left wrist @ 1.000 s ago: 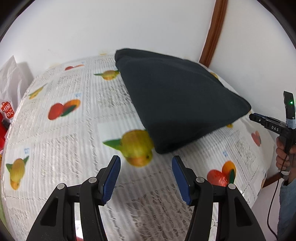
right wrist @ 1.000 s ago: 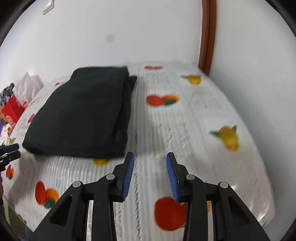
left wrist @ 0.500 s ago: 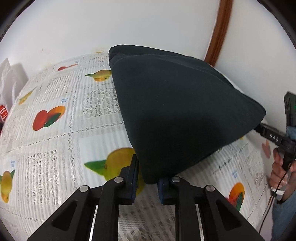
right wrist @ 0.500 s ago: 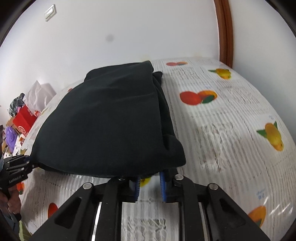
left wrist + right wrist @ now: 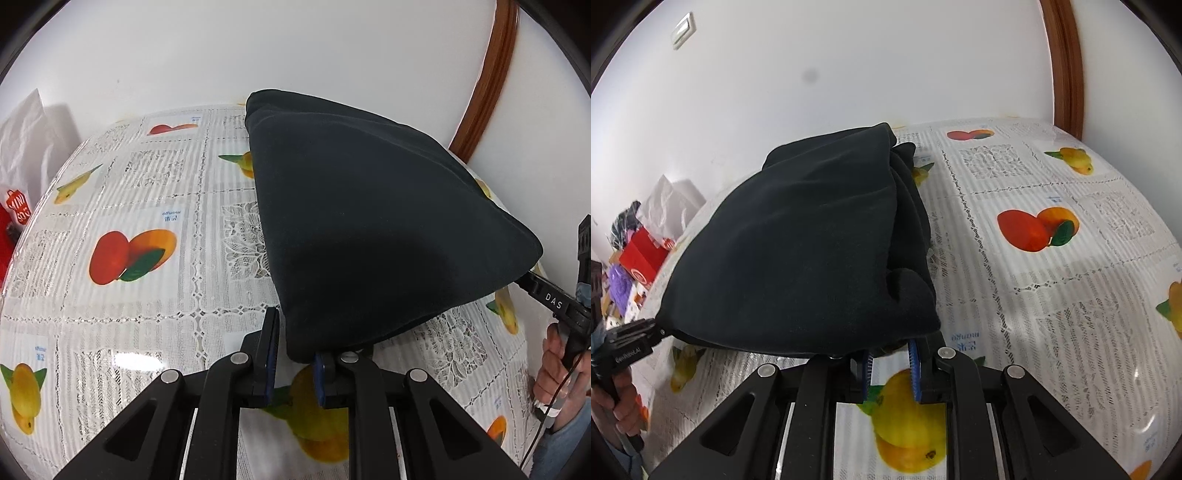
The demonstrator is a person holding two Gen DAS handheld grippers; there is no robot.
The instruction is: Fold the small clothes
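Item: folded black garment (image 5: pixel 369 221), lying on the fruit-print tablecloth (image 5: pixel 147 206) near the wall, its near edge raised off the cloth.

My left gripper (image 5: pixel 293 354): jaws clenched on the garment's near-left corner, dark fabric pinched between the blue pads (image 5: pixel 269 354).

My right gripper (image 5: pixel 889 363): jaws clamped on the near-right corner, cloth bunched above the pads.

Also noted: a red box (image 5: pixel 646 254) and a white bag (image 5: pixel 26 140) beyond the table's far left edge.
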